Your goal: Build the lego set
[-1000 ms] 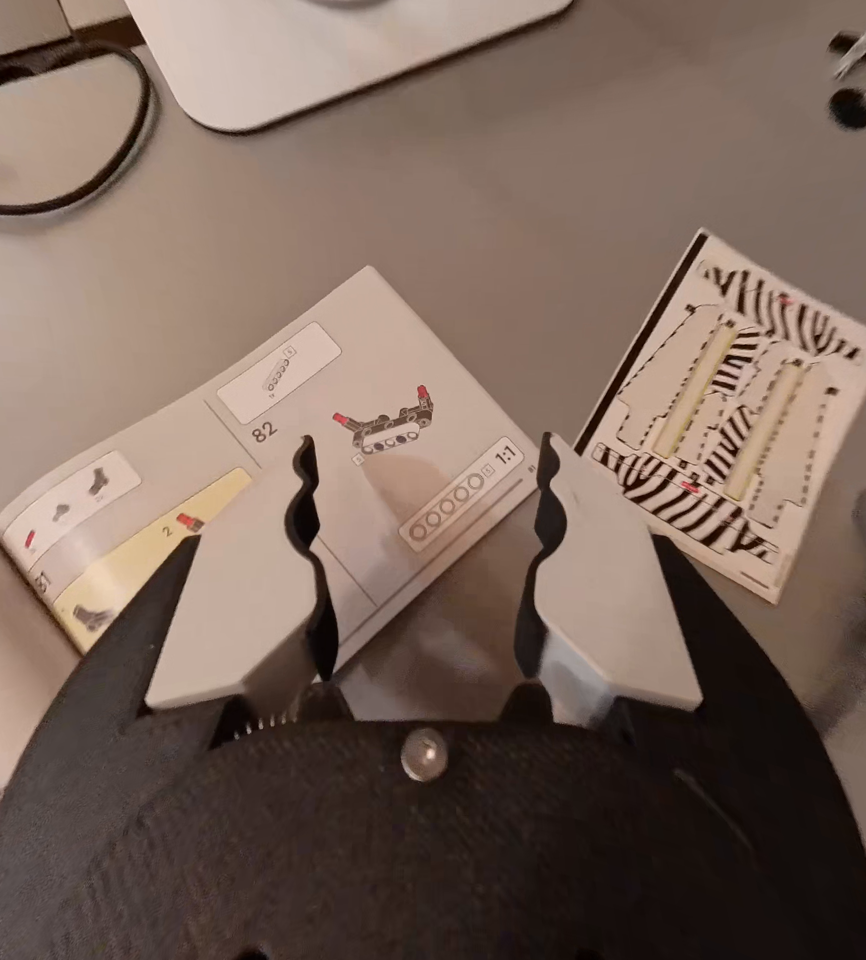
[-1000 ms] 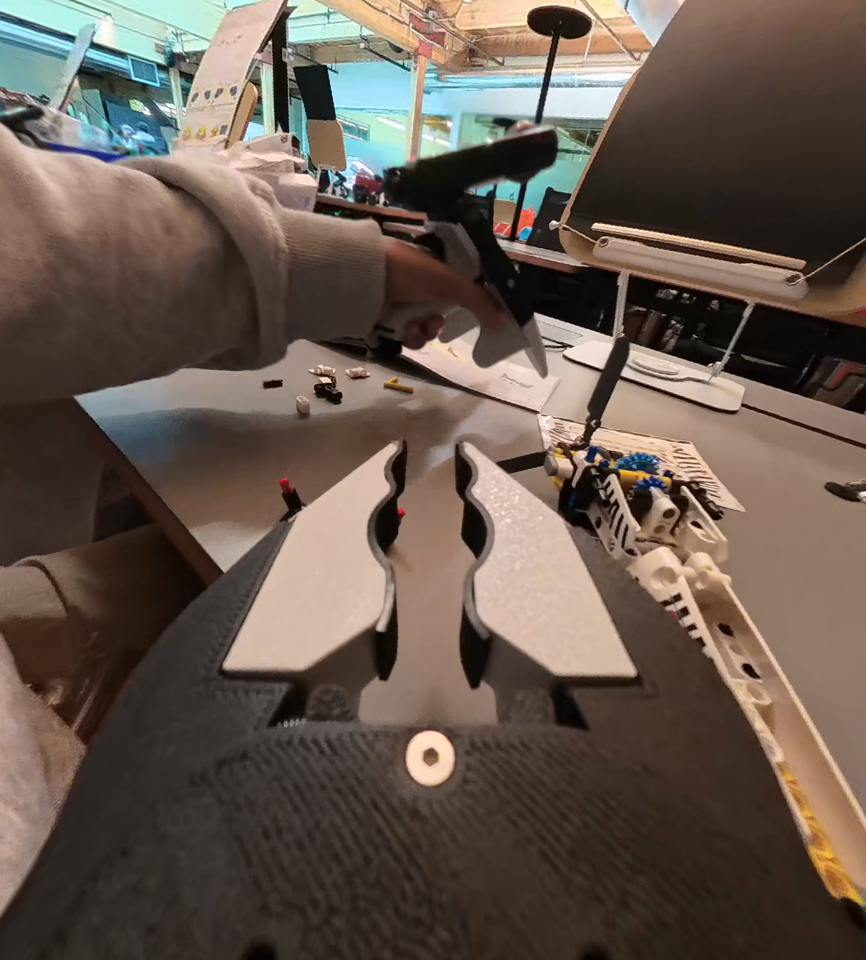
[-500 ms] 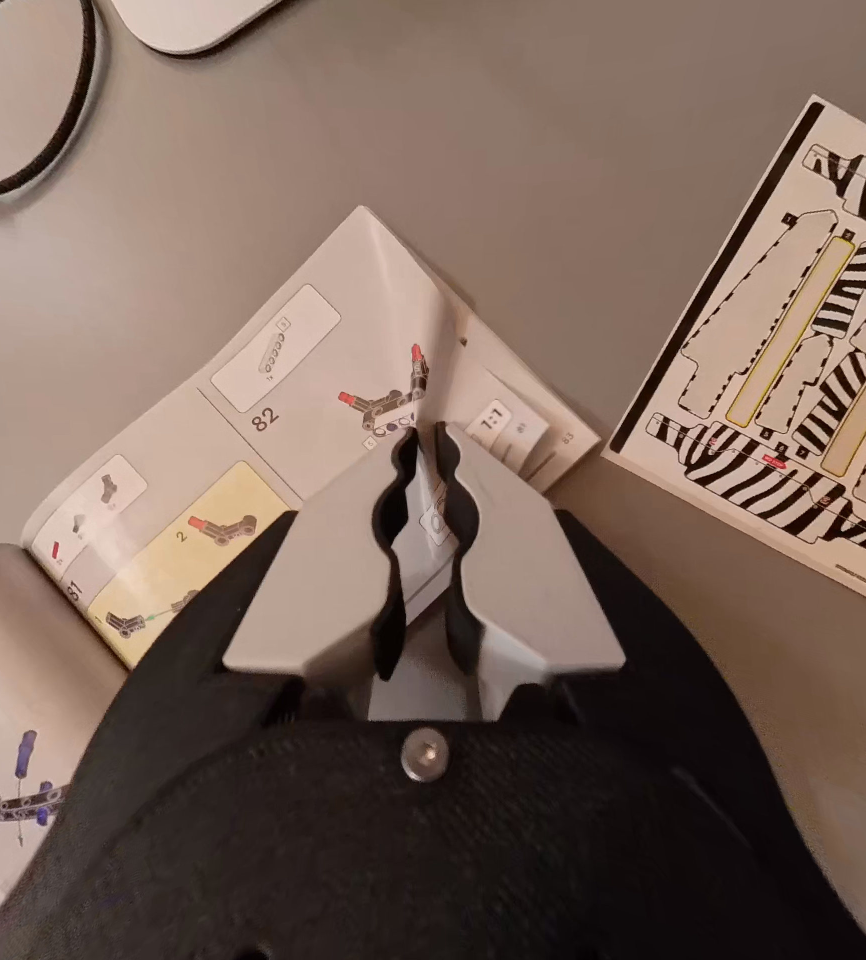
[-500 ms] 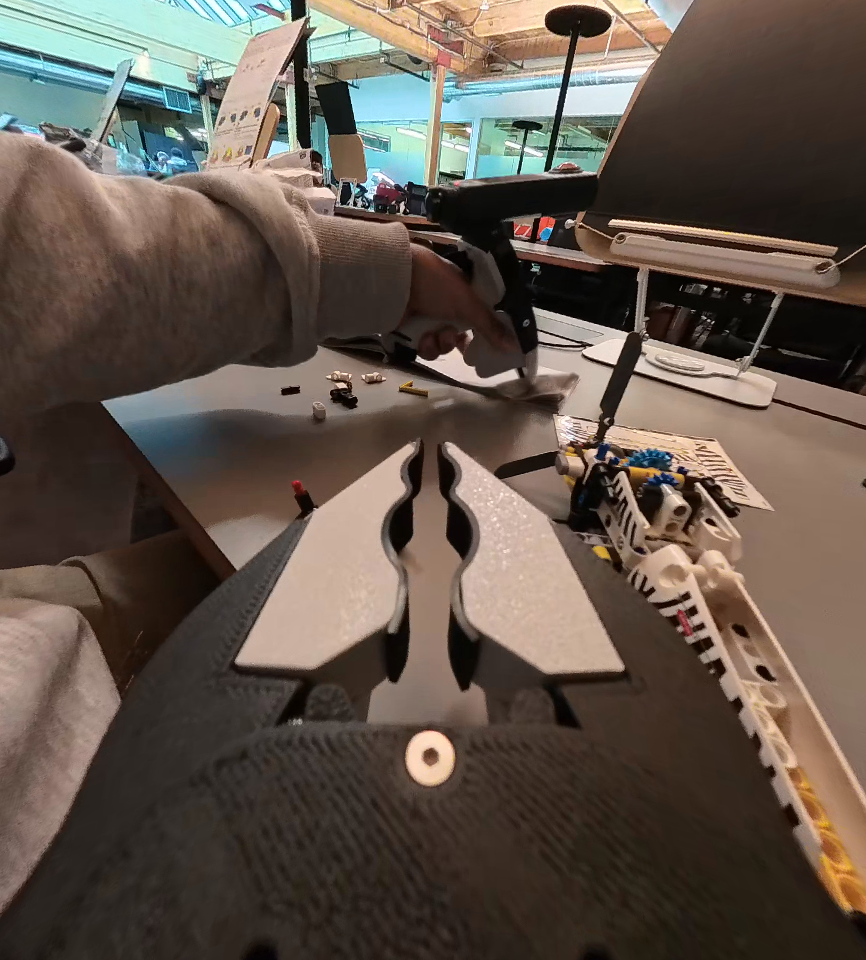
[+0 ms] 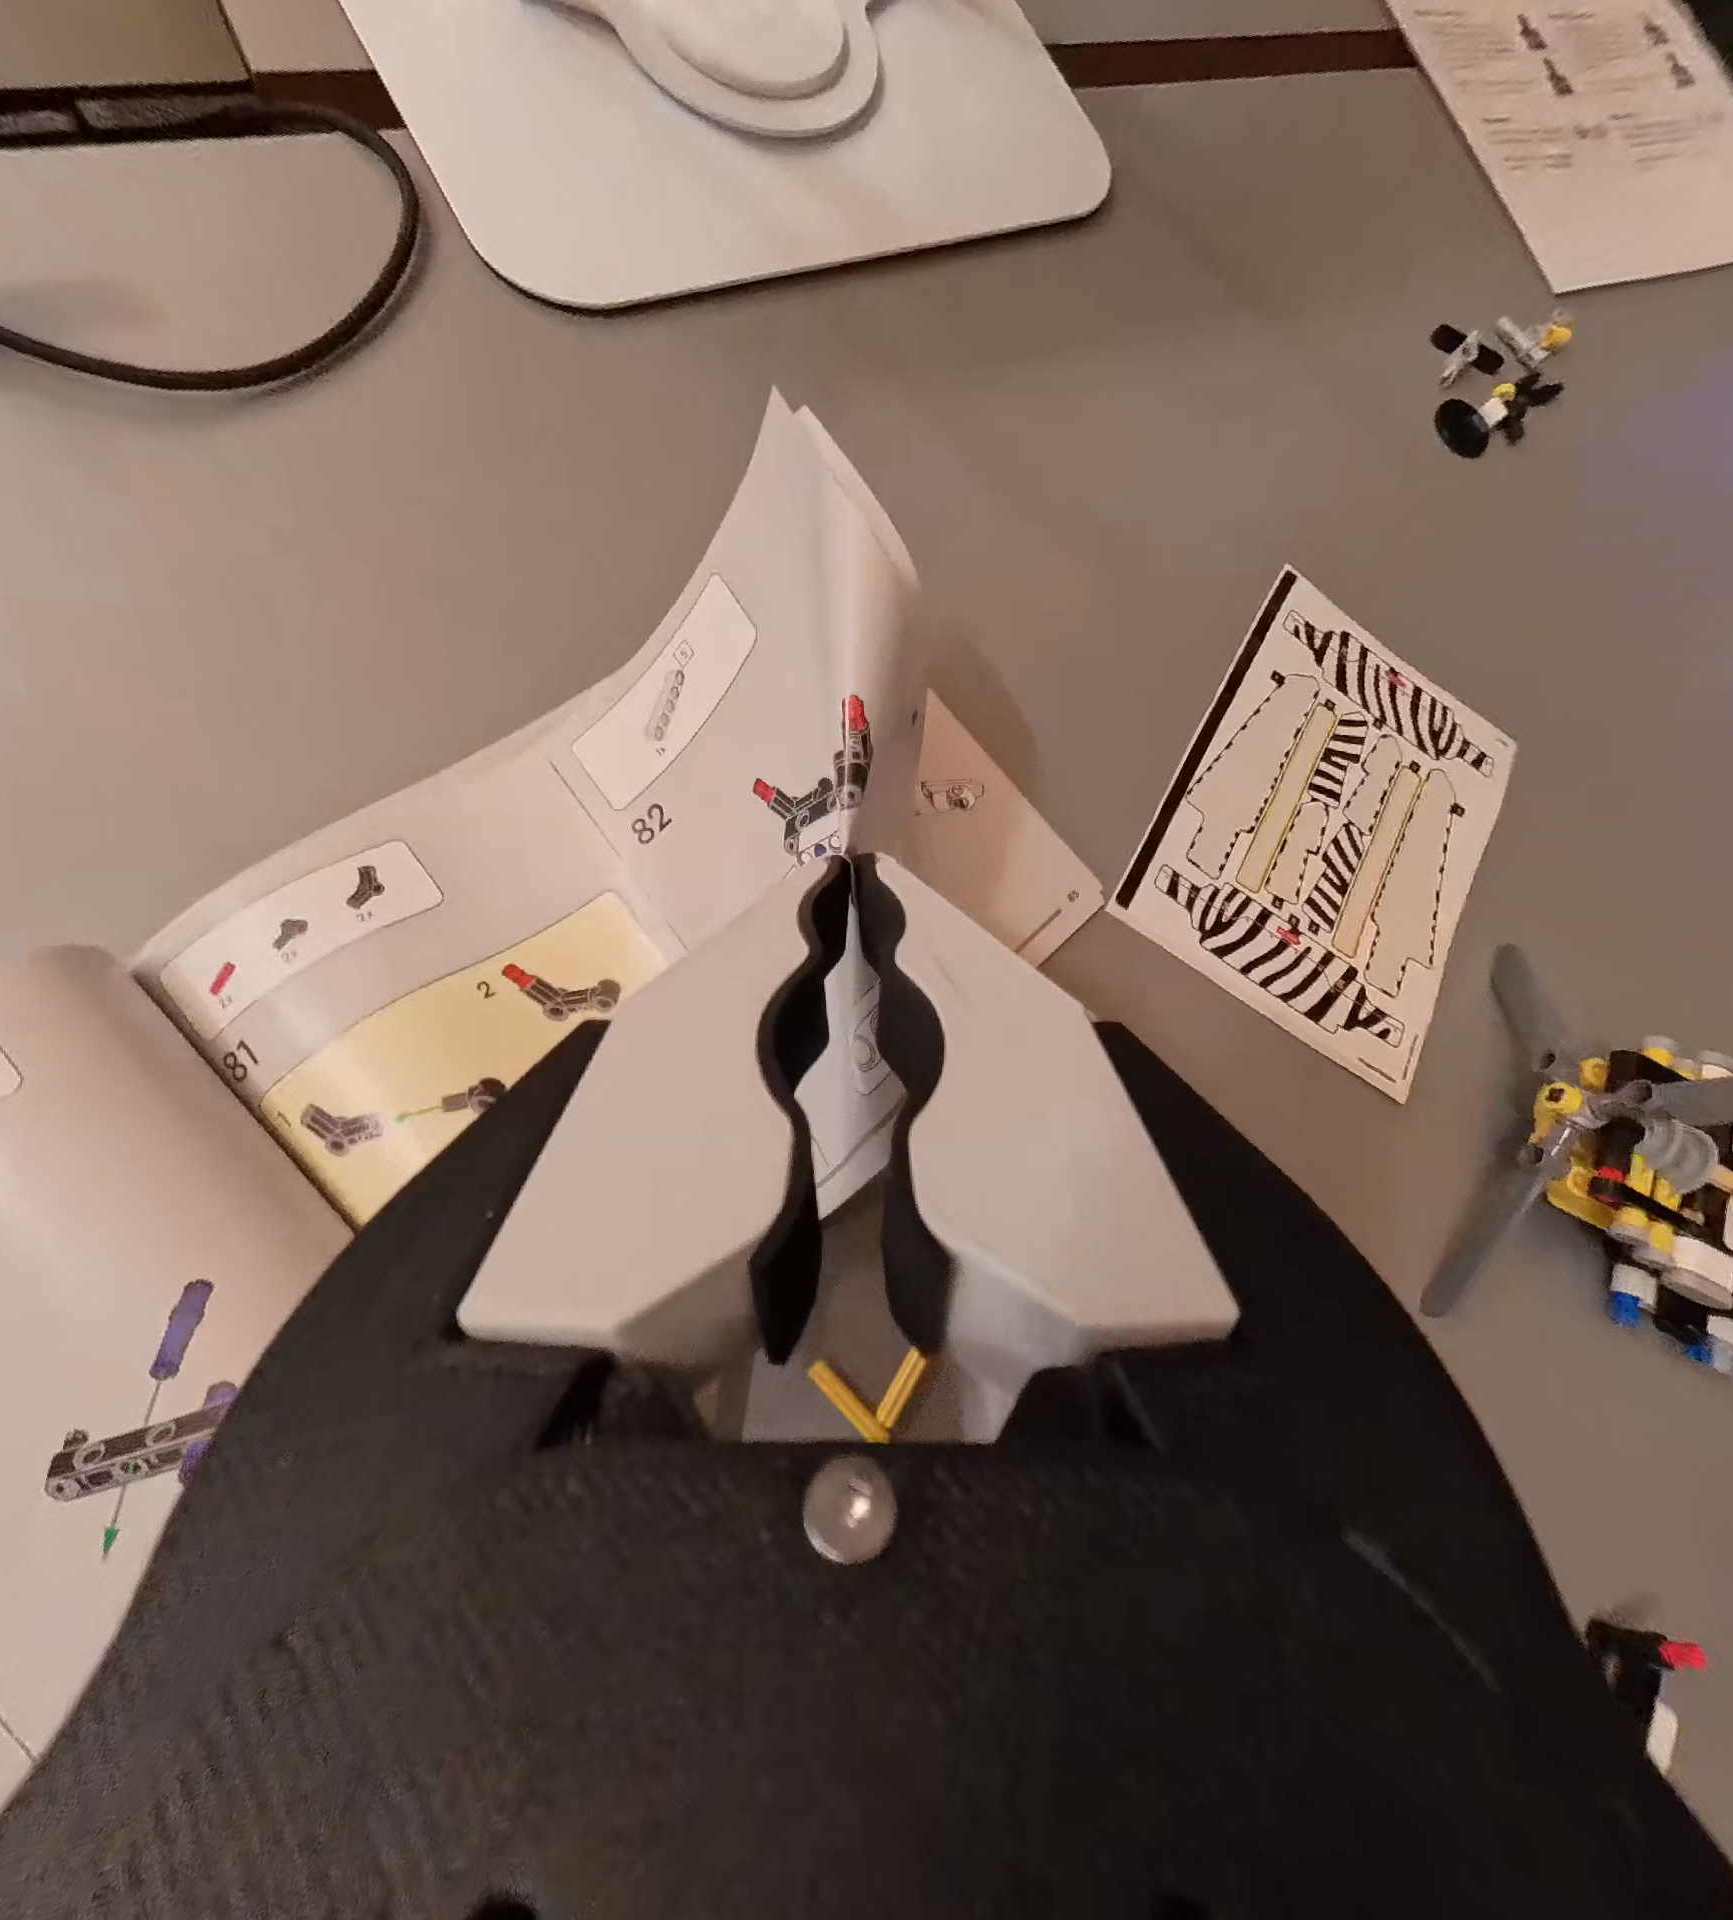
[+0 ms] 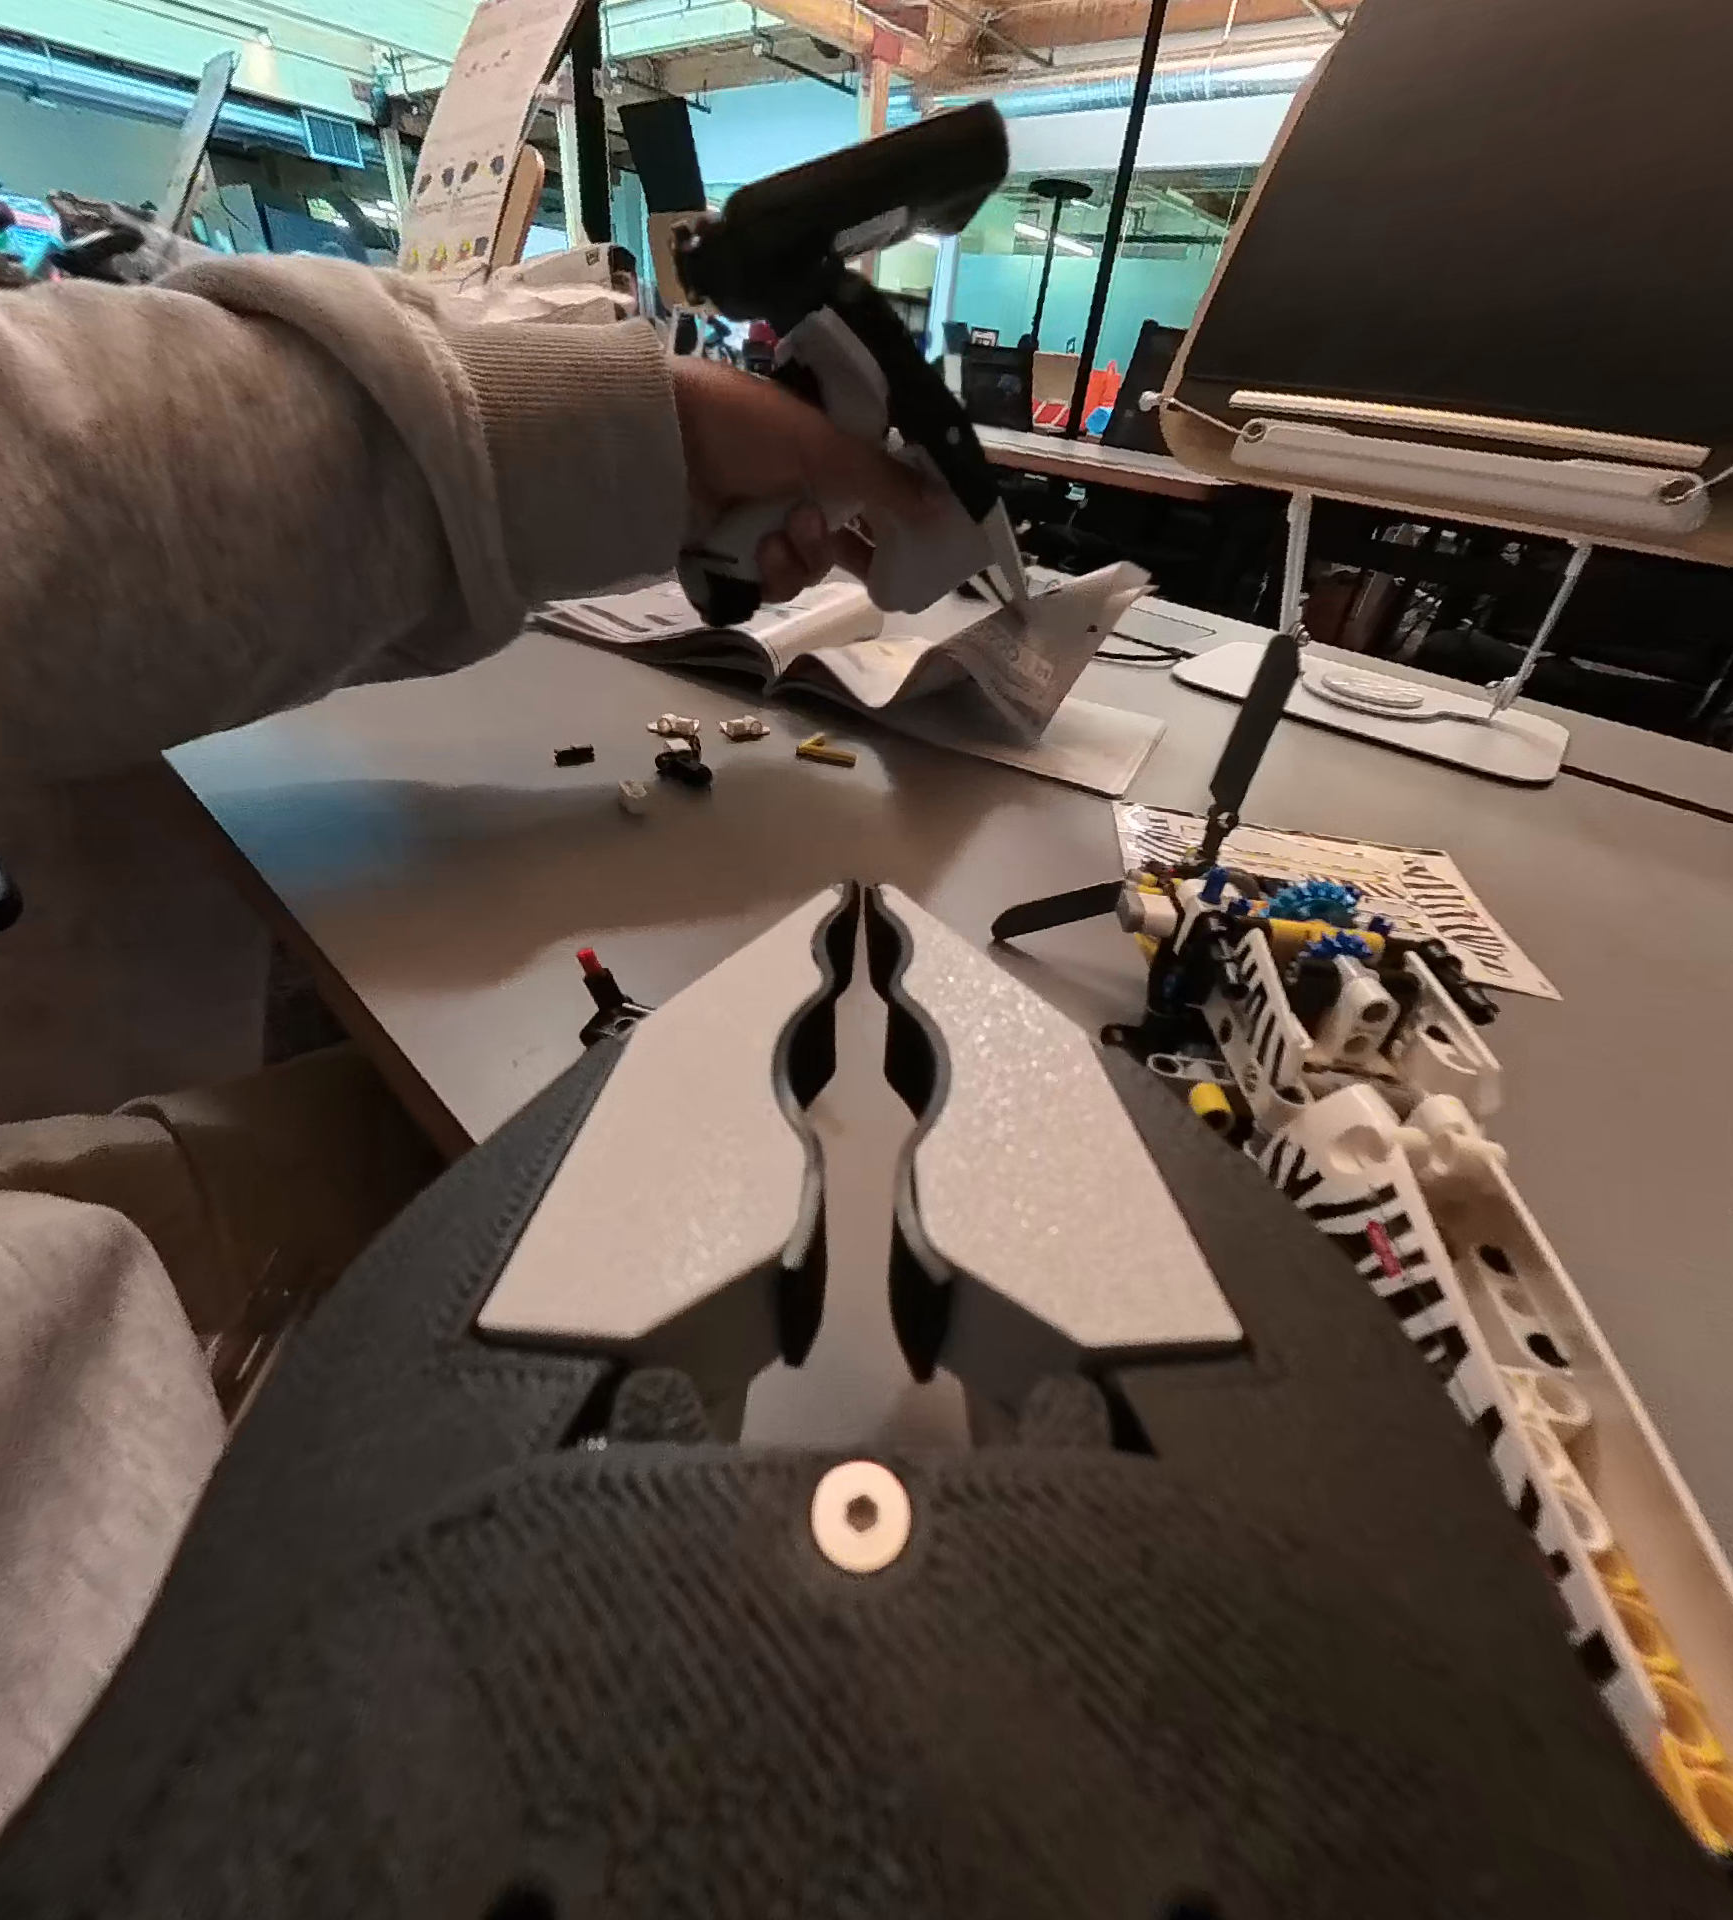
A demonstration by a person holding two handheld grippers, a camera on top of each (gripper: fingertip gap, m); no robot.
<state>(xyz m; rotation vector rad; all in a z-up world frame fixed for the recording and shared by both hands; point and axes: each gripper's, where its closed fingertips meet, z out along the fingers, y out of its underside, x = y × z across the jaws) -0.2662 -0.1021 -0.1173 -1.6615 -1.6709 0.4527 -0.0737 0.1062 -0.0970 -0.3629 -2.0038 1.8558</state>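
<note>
My left gripper [image 5: 849, 862] is shut on a page [image 5: 820, 582] of the open instruction booklet [image 5: 426, 935] and holds the page's corner lifted off the grey table. The right wrist view shows the same from the side: the left gripper [image 6: 1007, 592] pinches the raised page above the booklet [image 6: 841, 665]. My right gripper [image 6: 862, 899] is shut and empty, hovering over the table's front edge. The partly built zebra-striped lego model [image 6: 1309, 1039] lies just right of it; it also shows in the left wrist view [image 5: 1672, 1216].
A zebra sticker sheet [image 5: 1319, 831] lies right of the booklet. Loose small parts [image 6: 685, 748] and a yellow piece [image 5: 872, 1397] lie in front of it. A white monitor base [image 5: 737, 156], a black cable [image 5: 363, 312] and a paper sheet [image 5: 1610, 135] are at the back. Some 30 centimeters of space lies between my two pairs of fingers.
My left gripper closed on the booklet's right page and has raised it, so the page now stands up. My right gripper closed from slightly open to shut.
</note>
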